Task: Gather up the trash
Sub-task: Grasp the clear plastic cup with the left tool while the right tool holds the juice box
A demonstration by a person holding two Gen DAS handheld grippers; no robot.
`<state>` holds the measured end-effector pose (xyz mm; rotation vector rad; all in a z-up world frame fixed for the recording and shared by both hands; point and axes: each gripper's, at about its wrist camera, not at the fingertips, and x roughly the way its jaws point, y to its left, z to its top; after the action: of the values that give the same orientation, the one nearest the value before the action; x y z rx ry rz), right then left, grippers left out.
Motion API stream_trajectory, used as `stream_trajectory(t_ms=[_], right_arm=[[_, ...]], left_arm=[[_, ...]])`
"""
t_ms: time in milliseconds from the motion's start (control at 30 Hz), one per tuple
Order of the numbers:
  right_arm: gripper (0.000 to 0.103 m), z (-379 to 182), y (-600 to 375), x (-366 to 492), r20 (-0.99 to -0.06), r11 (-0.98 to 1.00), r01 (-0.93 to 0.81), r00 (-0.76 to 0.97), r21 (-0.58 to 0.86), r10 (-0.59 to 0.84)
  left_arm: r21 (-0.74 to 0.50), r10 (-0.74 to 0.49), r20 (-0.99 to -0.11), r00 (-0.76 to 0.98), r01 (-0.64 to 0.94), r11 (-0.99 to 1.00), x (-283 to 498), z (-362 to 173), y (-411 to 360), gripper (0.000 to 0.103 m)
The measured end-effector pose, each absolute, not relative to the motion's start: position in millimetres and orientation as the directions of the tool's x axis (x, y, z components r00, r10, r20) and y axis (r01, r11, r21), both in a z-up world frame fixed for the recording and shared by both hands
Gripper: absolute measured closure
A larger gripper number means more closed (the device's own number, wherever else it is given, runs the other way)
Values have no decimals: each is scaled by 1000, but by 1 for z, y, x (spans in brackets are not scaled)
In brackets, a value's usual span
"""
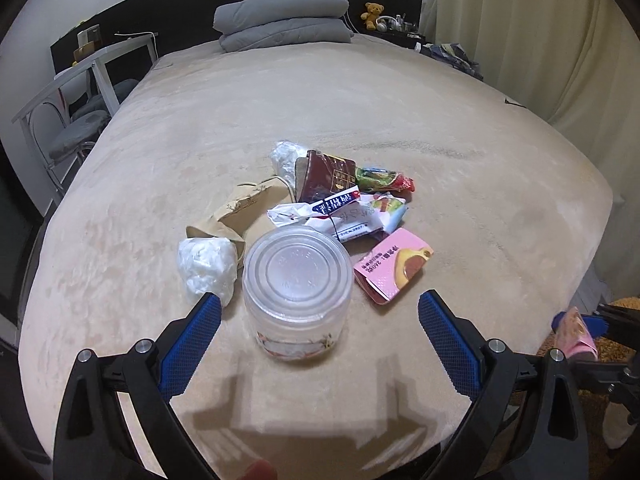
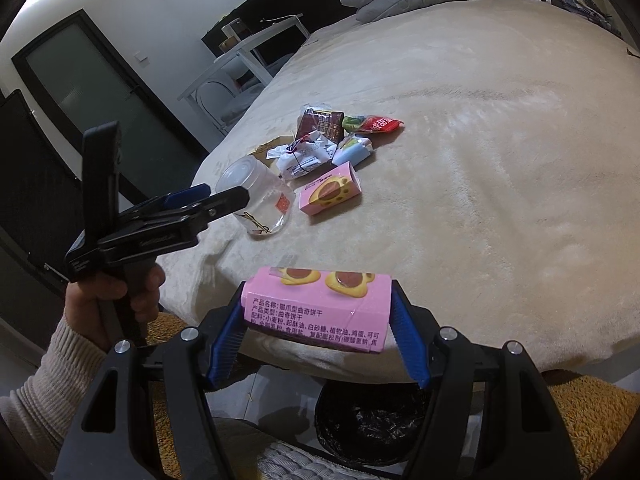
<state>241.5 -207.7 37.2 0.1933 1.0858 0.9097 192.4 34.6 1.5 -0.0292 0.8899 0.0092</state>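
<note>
A clear plastic jar (image 1: 298, 292) stands upright on the beige bed, between the fingers of my left gripper (image 1: 320, 320), which is open and not touching it. It also shows in the right wrist view (image 2: 256, 196). Behind it lies a heap of trash: a crumpled white tissue (image 1: 208, 268), a brown paper bag (image 1: 232, 212), white wrappers (image 1: 336, 214), a dark red box (image 1: 324, 176), a green-red packet (image 1: 384, 180) and a pink biscuit box (image 1: 394, 266). My right gripper (image 2: 318, 332) is shut on another pink biscuit box (image 2: 320, 308), held past the bed's edge above a black-lined bin (image 2: 368, 424).
Grey folded pillows (image 1: 280, 20) lie at the head of the bed (image 1: 360, 100). A white chair (image 1: 80, 92) stands to the left of the bed. A dark door (image 2: 100, 112) is on the left. An orange rug (image 2: 592, 420) lies on the floor beside the bin.
</note>
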Motion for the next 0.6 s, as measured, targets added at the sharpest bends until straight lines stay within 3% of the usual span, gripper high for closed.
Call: stream_trajectory(t_ms=[167, 233, 300, 367, 600], right_arm=[[36, 38, -216, 243, -658, 615, -529, 134, 584, 741], [36, 38, -218, 243, -653, 609, -527, 128, 593, 746], [36, 37, -219, 243, -652, 607, -525, 124, 597, 748], [36, 38, -219, 242, -652, 606, -527, 123, 596, 749], [36, 37, -215, 241, -661, 614, -538, 132, 578, 738]], left_arm=[[21, 32, -800, 599, -26, 999, 211, -10, 37, 7], [23, 44, -803, 595, -43, 999, 215, -12, 41, 16], [20, 52, -808, 586, -61, 998, 218, -15, 46, 33], [28, 63, -810, 582, -69, 997, 221, -18, 48, 41], [21, 58, -787, 615, -67, 998, 216, -12, 48, 41]])
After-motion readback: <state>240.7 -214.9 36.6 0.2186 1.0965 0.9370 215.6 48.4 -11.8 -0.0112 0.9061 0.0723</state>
